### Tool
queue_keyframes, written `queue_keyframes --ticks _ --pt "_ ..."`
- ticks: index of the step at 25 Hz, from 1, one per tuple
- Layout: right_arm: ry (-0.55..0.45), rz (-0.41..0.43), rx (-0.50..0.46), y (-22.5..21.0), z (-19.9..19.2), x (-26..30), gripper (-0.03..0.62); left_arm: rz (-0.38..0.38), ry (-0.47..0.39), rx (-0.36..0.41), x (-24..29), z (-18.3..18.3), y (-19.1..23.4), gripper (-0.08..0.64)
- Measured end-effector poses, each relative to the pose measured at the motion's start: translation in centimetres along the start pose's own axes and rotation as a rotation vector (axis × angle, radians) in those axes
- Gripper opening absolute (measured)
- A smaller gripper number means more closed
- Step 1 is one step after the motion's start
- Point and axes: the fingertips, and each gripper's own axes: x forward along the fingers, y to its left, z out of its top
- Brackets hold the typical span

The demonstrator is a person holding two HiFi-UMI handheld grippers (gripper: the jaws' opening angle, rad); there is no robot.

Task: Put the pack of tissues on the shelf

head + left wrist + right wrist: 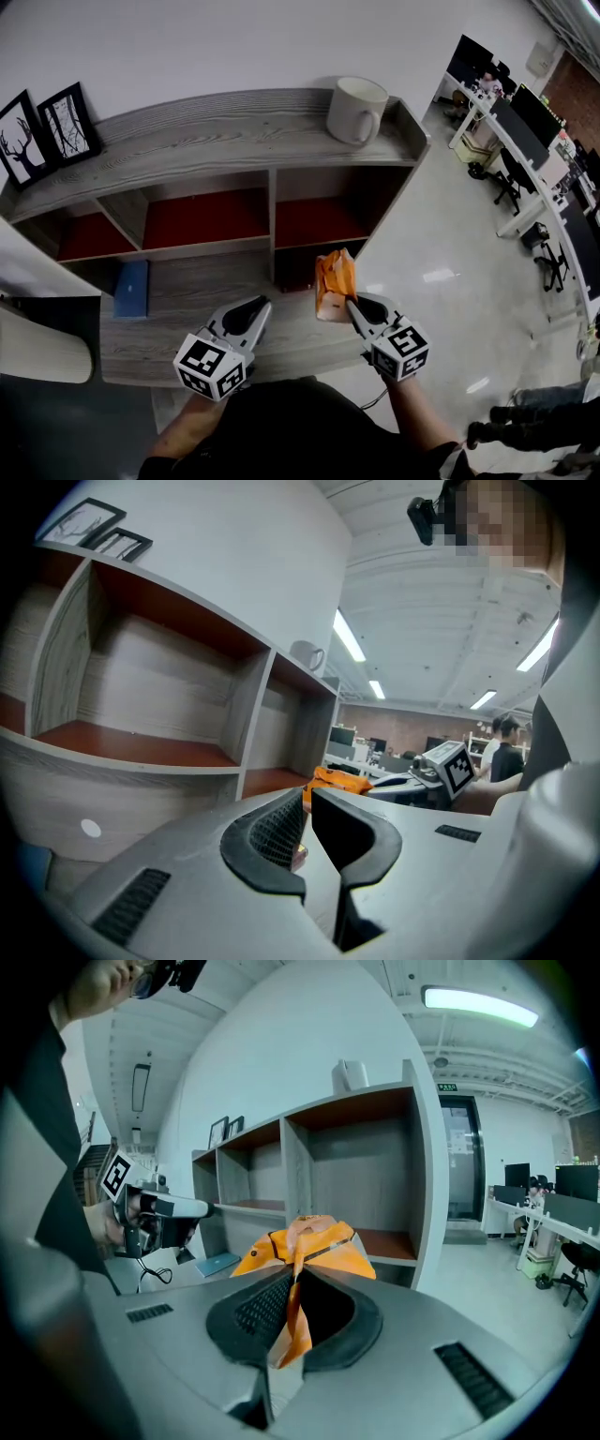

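The orange pack of tissues (335, 279) hangs in the air in front of the shelf's lower right compartment (319, 221). My right gripper (349, 302) is shut on its lower end. In the right gripper view the pack's (309, 1246) thin wrapper edge is pinched between the pads of the right gripper (298, 1279) and the pack stands upright above them. My left gripper (261, 305) is to the left of the pack, apart from it and shut with nothing in it. The left gripper view shows the left gripper's (305, 803) jaws together and the pack (339, 780) beyond them.
The grey wooden shelf (216, 131) bears a white mug (355, 110) at the top right and two framed pictures (42, 131) at the left. A blue book (131, 288) lies on the lower board. Office desks and chairs (525, 141) stand to the right.
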Motion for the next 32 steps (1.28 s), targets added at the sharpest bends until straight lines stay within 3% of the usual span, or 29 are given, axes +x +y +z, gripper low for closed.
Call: queue_keyframes --ticks 13,20,26,32 --pt "-0.02 0.069 -0.14 -1.0 5.8 5.9 0.026 0.047 -0.037 0.001 -1.2 2.1 2.2 0.04" --pt "0.03 0.102 -0.166 -1.8 6.1 10.1 0.026 0.08 -0.045 -0.01 -1.7 2.4 3.5 0.04" --pt "0.083 0.069 -0.133 -4.1 4.7 11.7 0.026 0.104 -0.047 -0.019 -1.7 2.5 4.7 0.04" --pt "0.138 -0.02 -0.104 -7.3 3.6 12.3 0.028 0.103 -0.043 -0.02 -0.8 2.7 4.9 0.04"
